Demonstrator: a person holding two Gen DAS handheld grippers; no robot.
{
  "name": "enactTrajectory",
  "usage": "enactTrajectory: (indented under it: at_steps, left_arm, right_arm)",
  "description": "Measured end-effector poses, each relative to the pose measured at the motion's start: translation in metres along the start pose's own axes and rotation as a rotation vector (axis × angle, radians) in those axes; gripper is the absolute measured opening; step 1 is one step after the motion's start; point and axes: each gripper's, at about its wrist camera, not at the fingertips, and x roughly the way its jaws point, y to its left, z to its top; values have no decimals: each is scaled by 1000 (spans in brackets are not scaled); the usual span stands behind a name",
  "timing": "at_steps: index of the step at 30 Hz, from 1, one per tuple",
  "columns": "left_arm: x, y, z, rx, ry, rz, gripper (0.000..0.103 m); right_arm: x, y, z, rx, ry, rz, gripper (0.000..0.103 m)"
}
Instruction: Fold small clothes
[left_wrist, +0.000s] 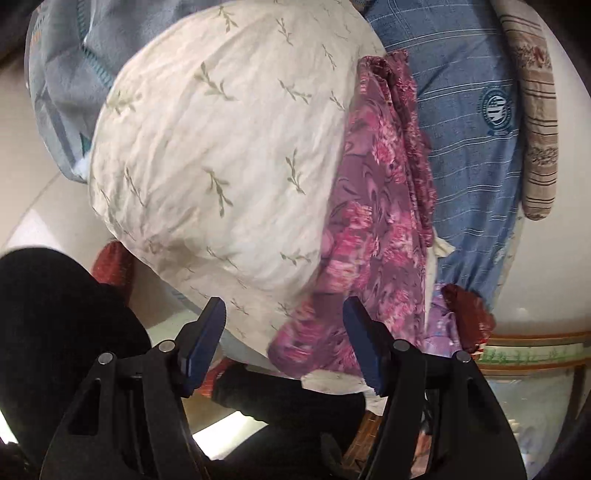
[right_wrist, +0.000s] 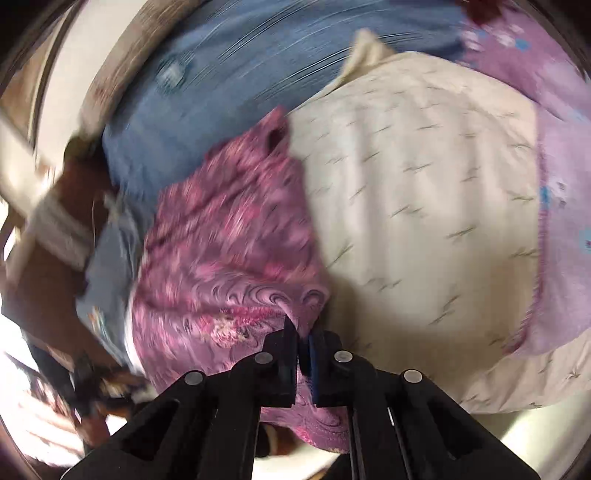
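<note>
A pink-and-purple floral garment (right_wrist: 229, 236) lies crumpled against a cream cloth printed with small leaf sprigs (right_wrist: 424, 206). My right gripper (right_wrist: 303, 334) is shut on a bunched edge of the floral garment, whose fabric is pinched between the pads. In the left wrist view the same floral garment (left_wrist: 373, 229) runs down the right side of the cream cloth (left_wrist: 229, 155). My left gripper (left_wrist: 284, 314) stands open just above the near edge of both; nothing is pressed between its blue pads (left_wrist: 207, 339).
A blue checked shirt with a round badge (left_wrist: 476, 122) lies beyond the floral garment, with a striped beige cloth (left_wrist: 535, 122) beside it. A lilac flowered cloth (right_wrist: 557, 192) lies under the cream one. A grey-blue garment (left_wrist: 66, 74) sits at far left. A dark sleeve (left_wrist: 48, 317) fills the lower left.
</note>
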Motion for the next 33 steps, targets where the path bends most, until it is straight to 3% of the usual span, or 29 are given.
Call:
enactTrajectory:
  at_steps: [4,11,12,13,14,16,19,21,23,24,26,29,33]
  left_arm:
    - [19,-2,-7,-10,35,-48,67]
    - [64,-12,-18,-3,145,-86,66]
    - [65,-18,-20,23,138,-66,56]
    - [63,-21,-20,39,130,-57,29]
    - [58,-28,-19,59,117,-55,13]
    - [43,-37,-16,81,70,-57,11]
    - [-15,-65,-9,187,-107,-58,5]
    - [-64,-89,-11,284,-294,-9,5]
    - [-94,-99,-11,346,-413,104,7]
    - [-97,-93,-9,342,-393,96,11]
    - [-83,-73,-5,278,-278,57,19]
    - [-43,-41,-11,184,-143,106,19]
    - [6,-2,-27,-5,59,-16,21]
  right_arm:
    - [30,-34,6,164,79,31,4]
    - [45,-34,-1,186,95,29,6]
    - [45,-35,-1,194,95,38,6]
    - [43,-37,-1,198,95,43,6]
    - [44,-37,-1,198,94,45,6]
    - [44,-38,-1,193,91,42,6]
    - [42,-28,-1,190,113,41,6]
    - [37,-19,-3,167,134,59,7]
    - [35,-7,-7,119,155,41,9]
    - [37,-3,-10,102,167,17,9]
    - [40,-2,-14,100,178,-1,9]
    - [39,-8,-17,140,171,18,11]
    - [27,-7,-16,129,164,13,21]
